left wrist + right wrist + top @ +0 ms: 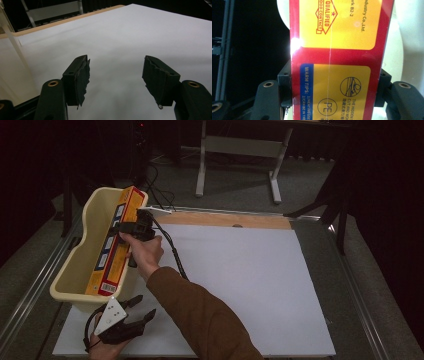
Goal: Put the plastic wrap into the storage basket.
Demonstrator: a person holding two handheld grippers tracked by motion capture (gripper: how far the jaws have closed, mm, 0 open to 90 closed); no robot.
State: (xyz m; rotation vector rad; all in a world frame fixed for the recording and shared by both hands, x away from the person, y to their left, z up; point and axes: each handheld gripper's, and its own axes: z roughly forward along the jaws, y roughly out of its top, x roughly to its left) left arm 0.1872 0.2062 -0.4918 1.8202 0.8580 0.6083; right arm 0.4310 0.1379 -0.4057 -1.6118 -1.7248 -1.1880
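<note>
The right gripper (131, 226) is clamping a long red-and-yellow carton (116, 242), the kind that holds a roll of kitchen wrap, and in the right gripper view its jaws are pressing on both narrow sides of the box (337, 62), standing fairly wide because the box is wide. The carton is lying lengthwise along the right-hand wall of the cream plastic tub (75, 265) at the table's left edge, its near end looking to be propped on the tub's rim; whether it is going in or coming out I cannot tell. The left gripper (141, 309) is waiting just in front of the tub over the white table sheet (250, 285), its jaws gaping with nothing between them (116, 80). Judging from this, the step in hand is moving the carton at the tub. The next move is calling for a firm squeeze and a level carry, keeping the long box from snagging on the tub's rim
</note>
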